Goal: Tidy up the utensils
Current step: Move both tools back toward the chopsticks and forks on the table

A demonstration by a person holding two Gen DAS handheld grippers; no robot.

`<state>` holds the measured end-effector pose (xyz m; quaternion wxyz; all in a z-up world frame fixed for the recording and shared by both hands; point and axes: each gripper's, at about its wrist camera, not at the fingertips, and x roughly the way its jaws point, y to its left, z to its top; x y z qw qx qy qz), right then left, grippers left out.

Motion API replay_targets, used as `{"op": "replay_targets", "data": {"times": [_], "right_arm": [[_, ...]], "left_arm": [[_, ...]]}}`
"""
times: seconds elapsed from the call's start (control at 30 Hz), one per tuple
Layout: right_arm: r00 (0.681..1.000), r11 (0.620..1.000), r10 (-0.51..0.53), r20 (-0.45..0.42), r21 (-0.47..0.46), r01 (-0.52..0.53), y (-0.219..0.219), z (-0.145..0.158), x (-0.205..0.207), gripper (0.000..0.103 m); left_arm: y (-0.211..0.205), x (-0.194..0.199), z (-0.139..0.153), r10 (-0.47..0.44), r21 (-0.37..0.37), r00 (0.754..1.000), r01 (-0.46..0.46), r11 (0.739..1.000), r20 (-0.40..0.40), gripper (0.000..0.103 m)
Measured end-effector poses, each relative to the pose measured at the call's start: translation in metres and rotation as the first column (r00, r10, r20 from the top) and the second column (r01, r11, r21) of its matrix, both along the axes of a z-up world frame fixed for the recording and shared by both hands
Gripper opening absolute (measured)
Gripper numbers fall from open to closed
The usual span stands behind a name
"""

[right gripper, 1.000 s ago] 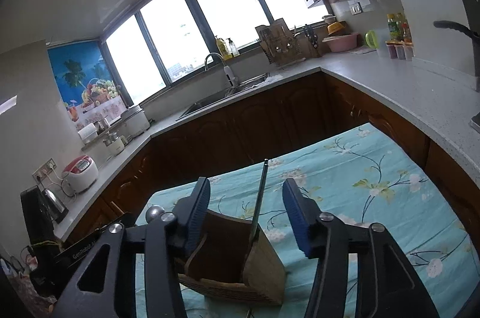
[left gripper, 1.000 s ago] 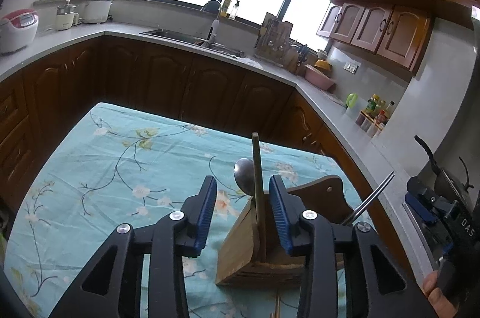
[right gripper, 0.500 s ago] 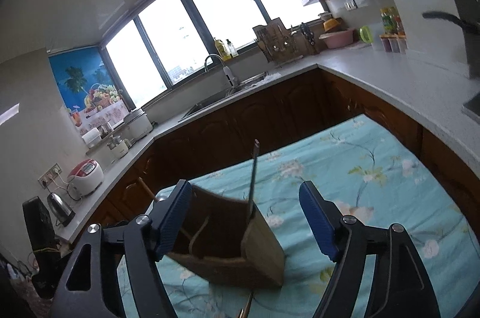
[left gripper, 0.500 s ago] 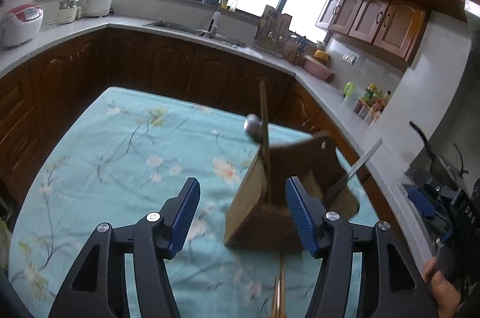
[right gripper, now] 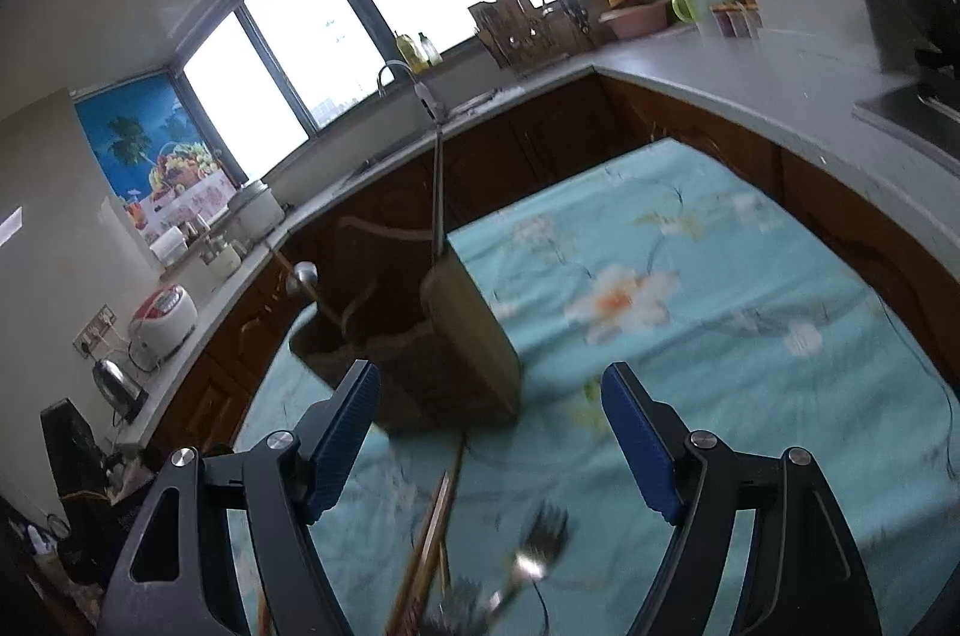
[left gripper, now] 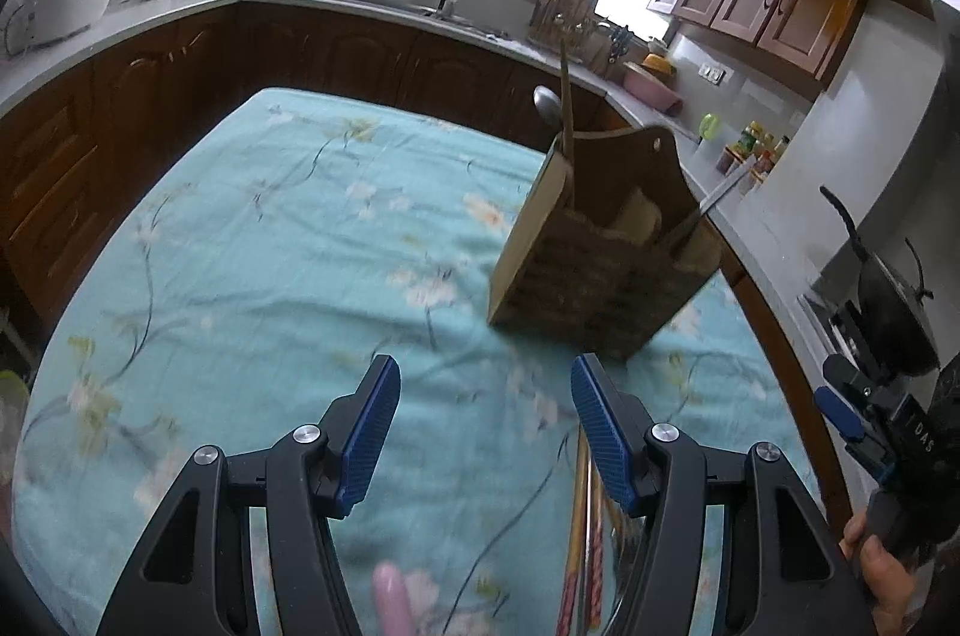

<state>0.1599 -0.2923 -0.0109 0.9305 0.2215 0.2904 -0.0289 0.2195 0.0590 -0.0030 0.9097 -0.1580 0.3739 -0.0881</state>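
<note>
A wooden utensil holder [left gripper: 600, 270] stands on the teal floral tablecloth [left gripper: 288, 240]. A wooden stick [left gripper: 565, 96], a metal spoon [left gripper: 546, 105] and a metal handle [left gripper: 714, 204] stick out of it. My left gripper [left gripper: 483, 432] is open and empty, short of the holder. Chopsticks [left gripper: 579, 528] lie on the cloth by its right finger. In the right wrist view the holder [right gripper: 444, 354] stands just ahead of my open, empty right gripper [right gripper: 489, 432]. Chopsticks [right gripper: 429, 546] and a metal fork [right gripper: 534, 552] lie between its fingers.
Dark wood cabinets and a grey counter [left gripper: 420, 18] wrap around the table, with a sink, a rice cooker [left gripper: 60, 0] and a knife block. A pink object [left gripper: 393, 600] lies at the near edge. The right gripper [left gripper: 870, 426] shows at the left view's right edge.
Both grippers have opened wide and pulled back from the holder, leaving the stick and the metal handle standing in it. The loose chopsticks and fork have come into view.
</note>
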Motion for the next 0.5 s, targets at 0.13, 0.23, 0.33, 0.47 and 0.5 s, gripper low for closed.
{"op": "replay_targets", "data": {"times": [0.13, 0.23, 0.33, 0.47, 0.5], "right_arm": [[0.999, 1.000, -0.002, -0.034, 0.001, 0.002, 0.004, -0.013, -0.018, 0.078], [0.998, 1.000, 0.000, -0.061, -0.001, 0.000, 0.007, -0.023, -0.030, 0.078], [0.996, 1.000, 0.005, -0.085, 0.002, -0.005, 0.009, -0.033, -0.039, 0.078], [0.994, 1.000, 0.015, -0.108, 0.005, -0.015, 0.014, -0.044, -0.045, 0.078], [0.994, 1.000, 0.017, -0.112, 0.007, -0.016, 0.016, -0.047, -0.046, 0.078]], "left_arm": [[0.001, -0.020, -0.007, -0.007, 0.007, 0.999, 0.007, 1.000, -0.032, 0.059], [-0.001, -0.030, -0.013, -0.015, 0.011, 0.998, 0.016, 1.000, -0.057, 0.059], [-0.004, -0.035, -0.018, -0.023, 0.019, 0.997, 0.024, 1.000, -0.079, 0.059], [-0.010, -0.035, -0.021, -0.040, 0.024, 0.994, 0.043, 0.999, -0.101, 0.059], [-0.012, -0.036, -0.021, -0.046, 0.029, 0.993, 0.050, 0.998, -0.104, 0.059]]}}
